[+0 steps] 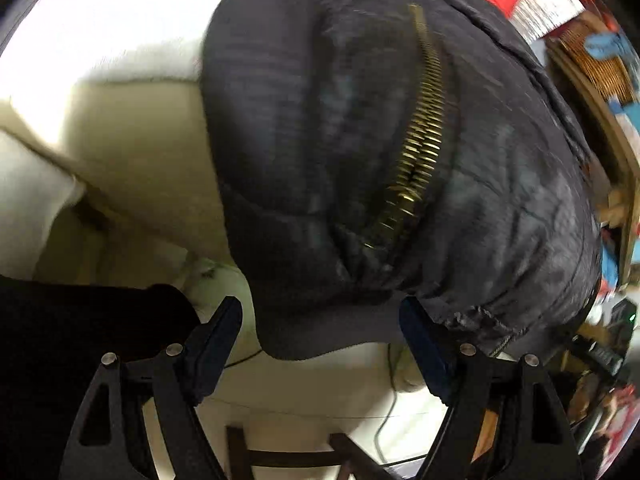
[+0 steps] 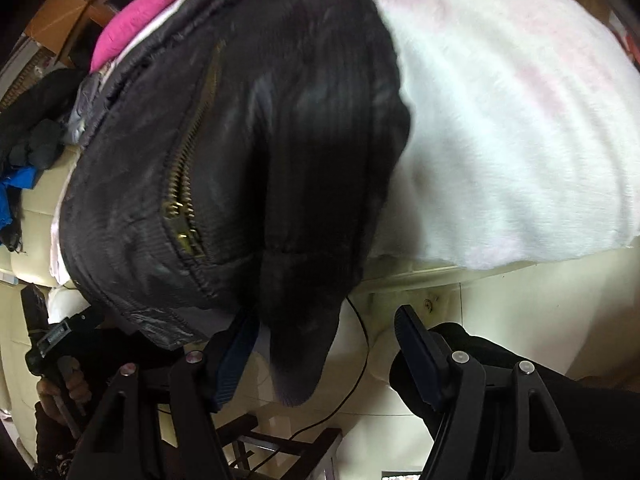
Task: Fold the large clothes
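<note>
With both the left gripper [image 1: 320,344] and right gripper [image 2: 324,356] spread wide and holding nothing, the black jacket [image 1: 360,140] overhangs the front edge of the cream sofa [image 1: 140,140] and could slide floorward.

Both views sit just behind their own tongs and look forward along the two fingers, with the fisheye bending the edges of the scene. The left wrist view has the left tongs [image 1: 320,320] at the bottom of its frame and faces the black jacket [image 1: 360,140] from very near, the white blanket [image 1: 120,20] to its left and cluttered shelves [image 1: 600,80] at its right edge. The right wrist view, with the right tongs [image 2: 324,336] low in its frame, faces the same jacket [image 2: 240,140] just as closely, the blanket [image 2: 500,140] on its right. Both share the jacket's brass zipper [image 1: 424,128] [image 2: 188,184], the blanket, and the pale floor [image 1: 320,384] [image 2: 352,376] below. The right view also catches the left handle [image 2: 48,340] at its lower left.
</note>
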`<state>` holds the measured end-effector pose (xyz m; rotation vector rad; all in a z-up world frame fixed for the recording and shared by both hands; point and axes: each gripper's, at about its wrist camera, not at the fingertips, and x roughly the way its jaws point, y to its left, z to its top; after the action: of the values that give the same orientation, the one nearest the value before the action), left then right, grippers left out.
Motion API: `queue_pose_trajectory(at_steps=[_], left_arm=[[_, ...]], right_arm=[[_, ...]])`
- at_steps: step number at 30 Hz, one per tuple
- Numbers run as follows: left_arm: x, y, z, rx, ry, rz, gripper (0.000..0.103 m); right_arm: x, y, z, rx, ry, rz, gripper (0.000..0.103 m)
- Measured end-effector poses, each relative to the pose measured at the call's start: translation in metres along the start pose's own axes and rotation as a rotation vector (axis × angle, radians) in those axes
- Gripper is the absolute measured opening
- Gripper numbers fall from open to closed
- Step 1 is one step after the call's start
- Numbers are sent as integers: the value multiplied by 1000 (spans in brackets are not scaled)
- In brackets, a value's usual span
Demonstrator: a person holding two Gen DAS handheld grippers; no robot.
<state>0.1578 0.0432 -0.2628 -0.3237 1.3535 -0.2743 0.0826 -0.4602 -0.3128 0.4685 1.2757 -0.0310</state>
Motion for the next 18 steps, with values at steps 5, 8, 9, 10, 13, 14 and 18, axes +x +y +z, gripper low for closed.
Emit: queue_pose_trajectory(at_steps=[5,8,9,10,13,14,18], left_arm=[[-5,4,-5,20,-37,-52,69],[-6,-1,-4,38,-43,-46,48],[-7,-2,-6,34,-41,-58,43],[-9,-1,-7,30,-41,-62,32],[-9,8,-9,20,-44,-63,17],[-9,9,-10,19,-43,-60,18],[4,9,-9,17,-16,-25,43]], right_arm=[[23,5,3,-20,45,6,74],[17,15,2,-84,-6,13,58],[12,18,0,-96,-19,12,44],[8,22,-3,-111,-36,-4,38],[-4,29,-10,-138,-64,-15,27],[-12,30,-14,-135,-79,12,27],[-10,19,-15,-97,-48,21,27]])
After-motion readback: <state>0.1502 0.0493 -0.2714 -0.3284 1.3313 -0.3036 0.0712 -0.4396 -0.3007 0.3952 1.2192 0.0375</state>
